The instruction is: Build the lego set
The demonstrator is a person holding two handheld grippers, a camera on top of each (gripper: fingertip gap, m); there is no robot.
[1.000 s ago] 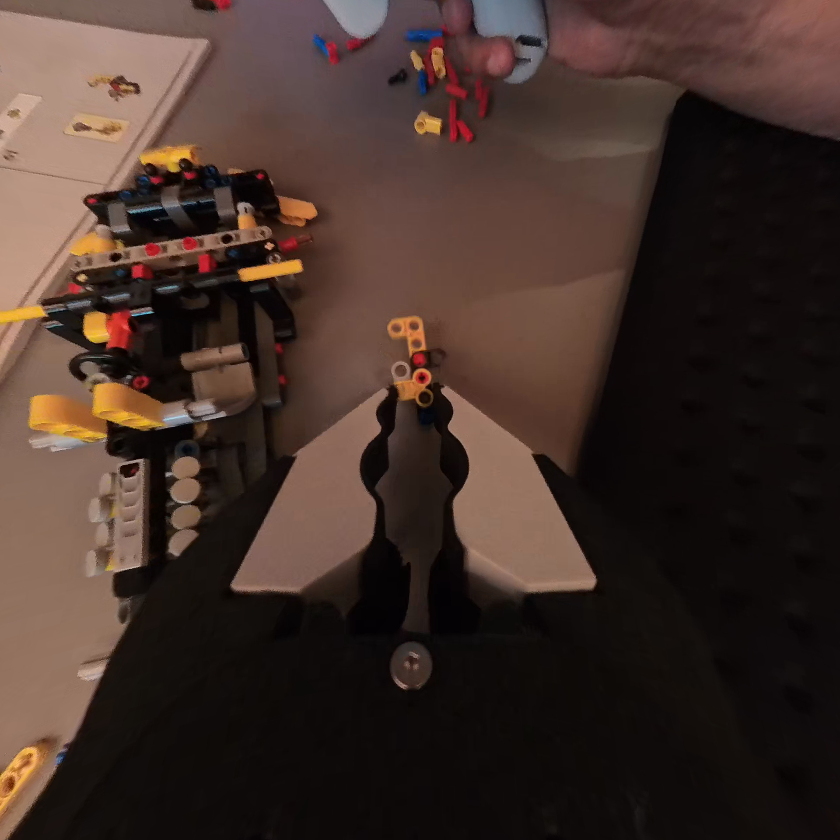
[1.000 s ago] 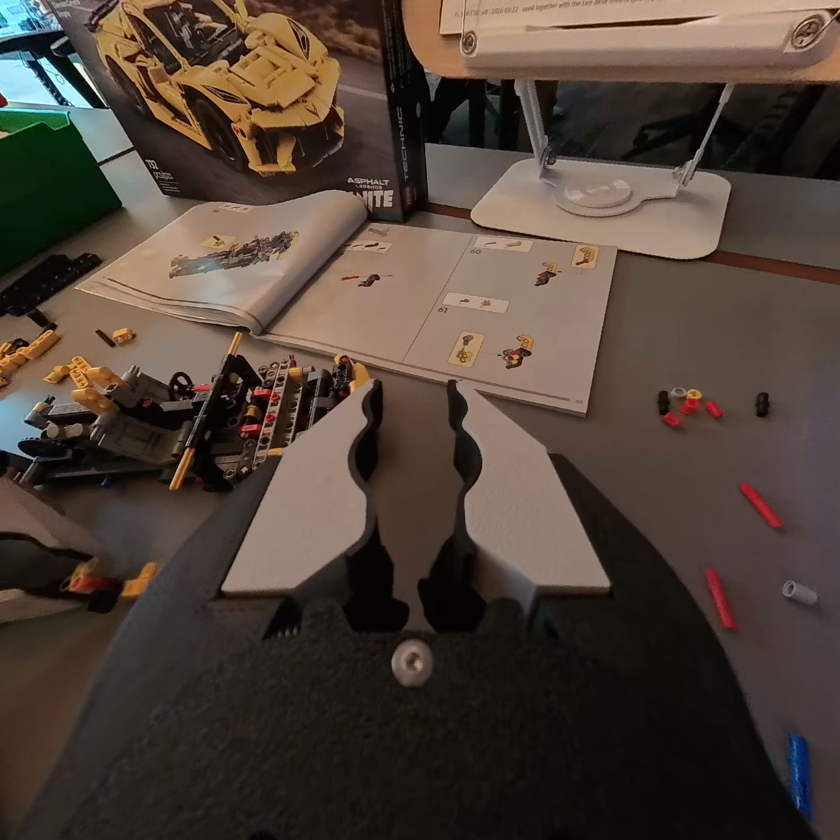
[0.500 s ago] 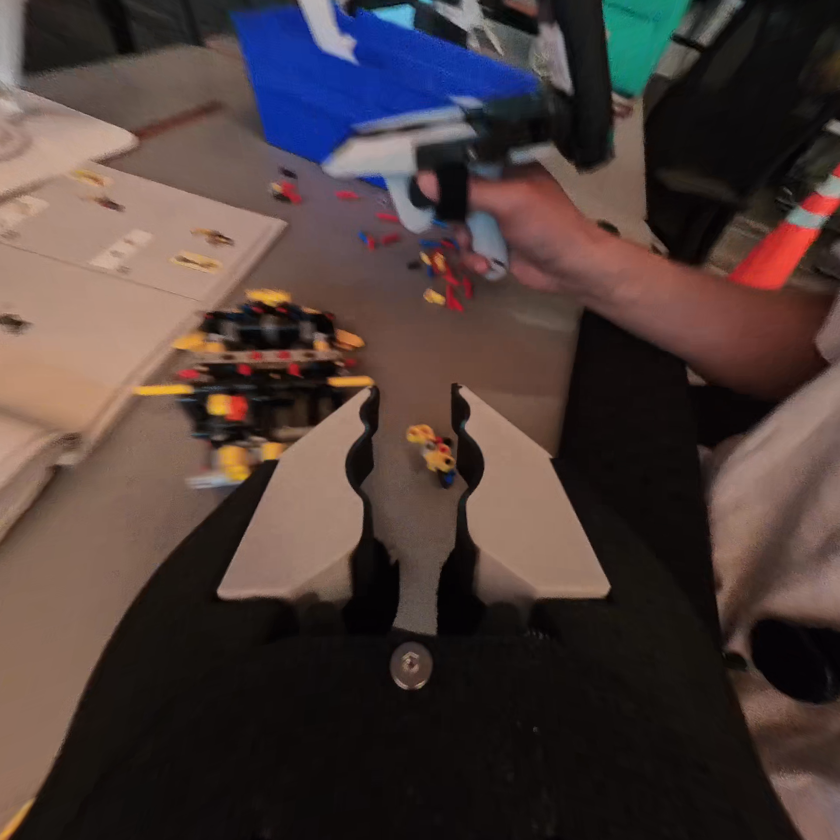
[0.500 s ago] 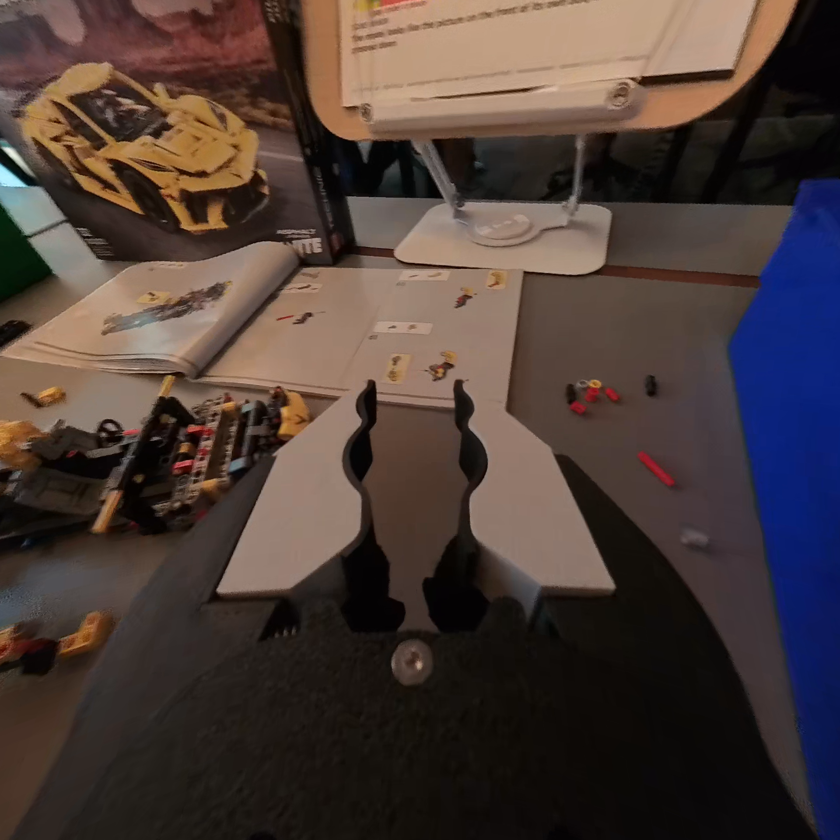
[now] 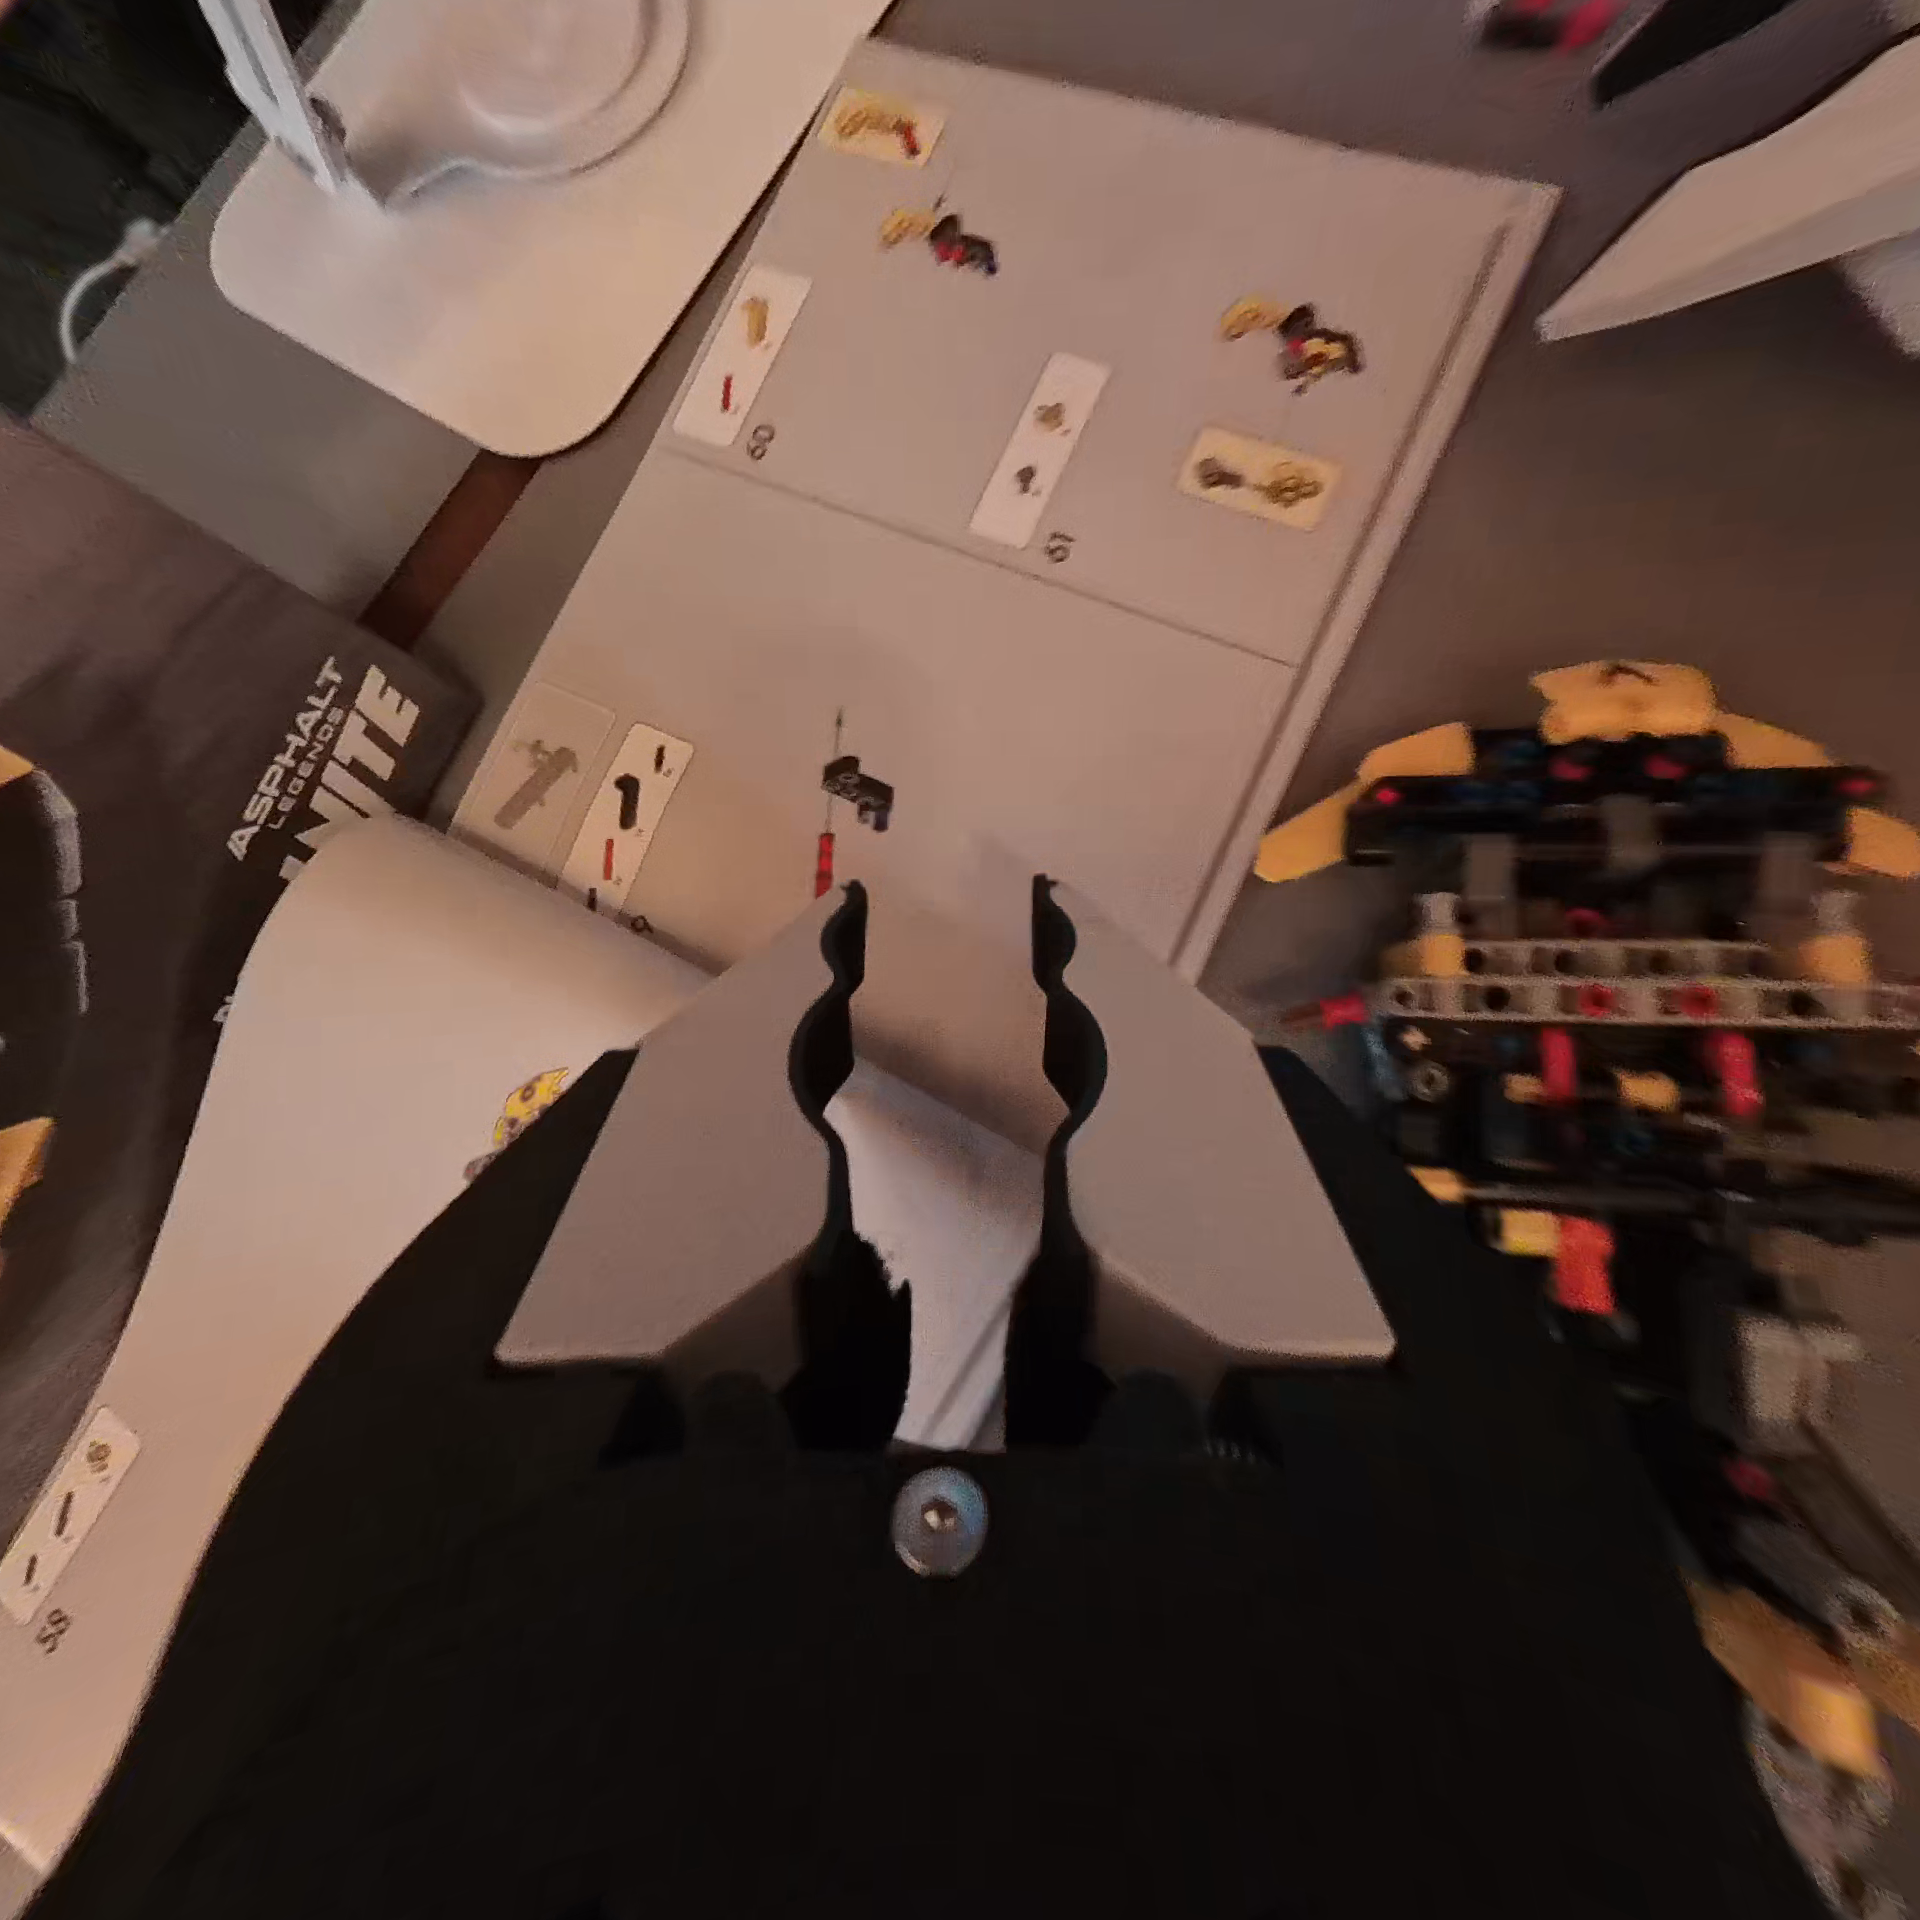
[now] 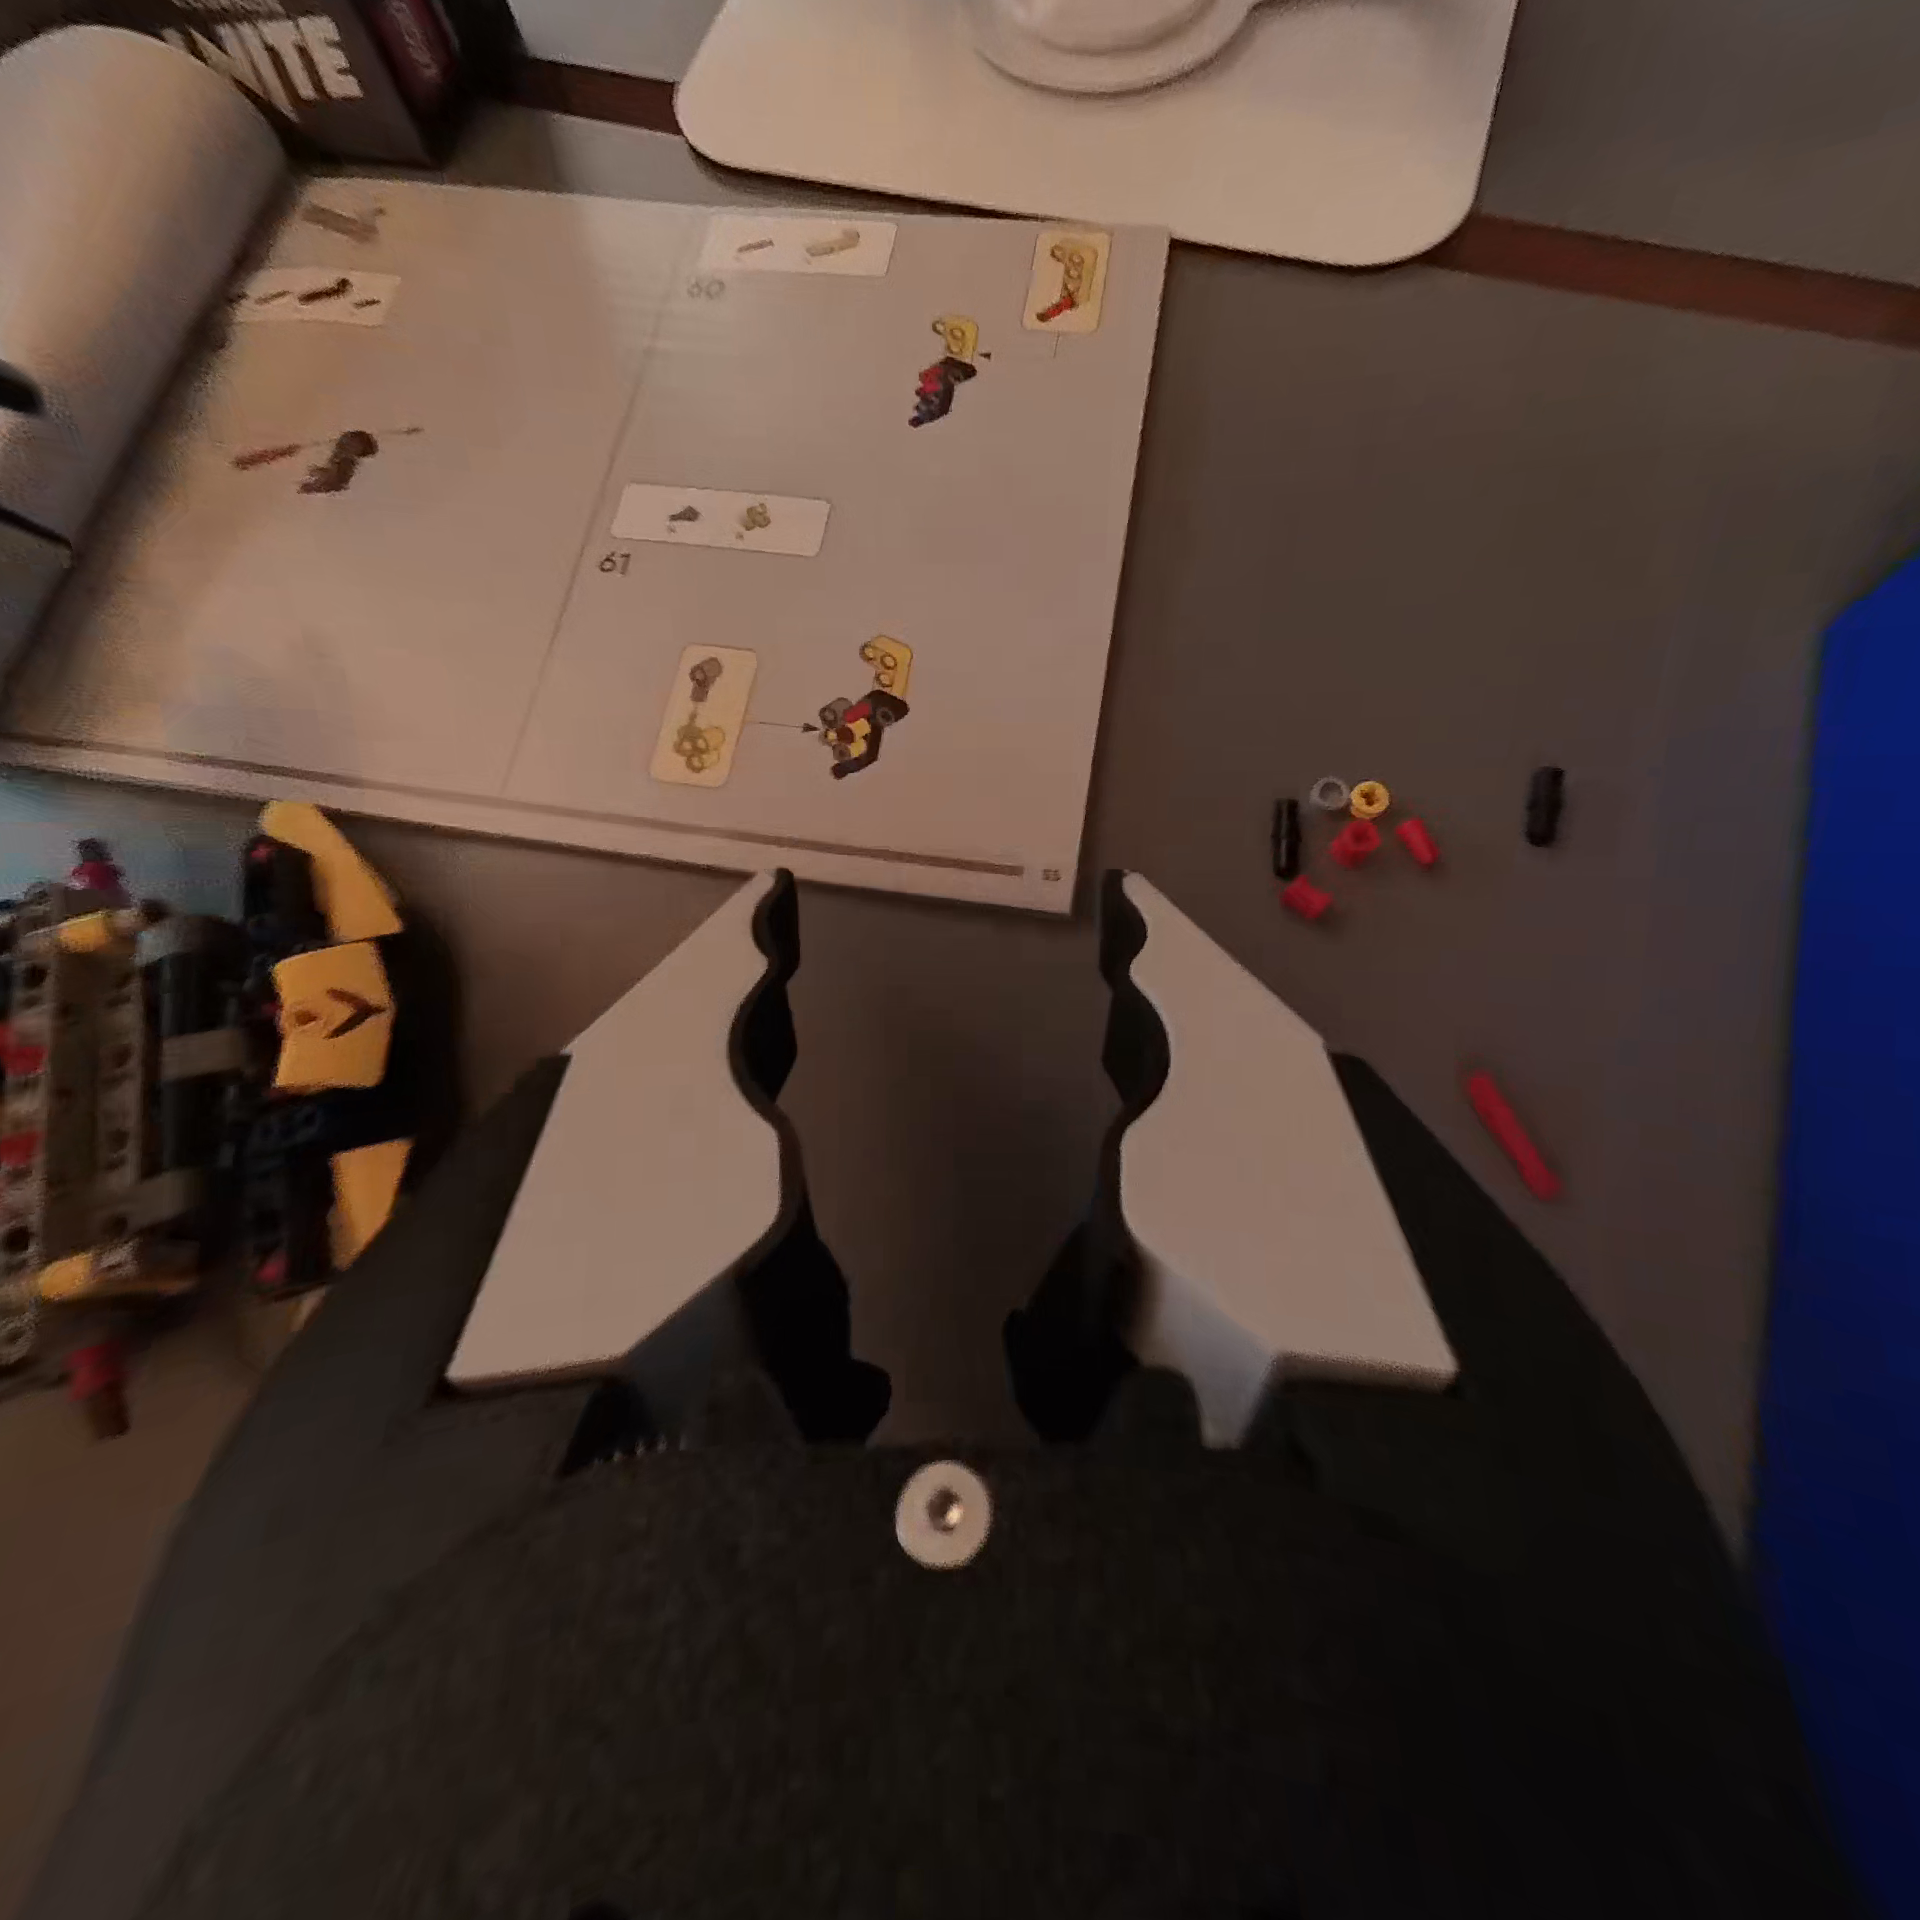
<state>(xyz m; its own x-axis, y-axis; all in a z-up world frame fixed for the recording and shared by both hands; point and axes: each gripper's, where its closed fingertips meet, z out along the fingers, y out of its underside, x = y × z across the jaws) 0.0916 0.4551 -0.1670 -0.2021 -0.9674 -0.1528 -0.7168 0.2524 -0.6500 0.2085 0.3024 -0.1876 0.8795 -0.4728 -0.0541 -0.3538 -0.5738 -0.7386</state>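
Between the fingers of the left gripper (image 5: 943, 888) lies only the open instruction booklet (image 5: 1039, 644); they are spread apart with nothing pinched, hovering over its pages. Off to the right of those fingers, on the grey desk (image 5: 1662, 499), sits the partly built lego model (image 5: 1621, 997), black and yellow with red pins, blurred. Beyond the booklet to the left of the fingers stands a white stand base (image 5: 488, 260), and the dark set box (image 5: 260, 748) lies nearer on that side.

The right gripper (image 6: 945, 883) is likewise spread wide and holds nothing, its tips just short of the booklet's near edge (image 6: 727, 520). Left of its fingers is the yellow front end of the lego model (image 6: 208, 1091). To their right lie a small cluster of loose pins (image 6: 1351, 831), a lone black pin (image 6: 1545, 805) and a red axle (image 6: 1512, 1138), all well apart from the fingers. A blue bin (image 6: 1860, 1039) fills the far right edge.
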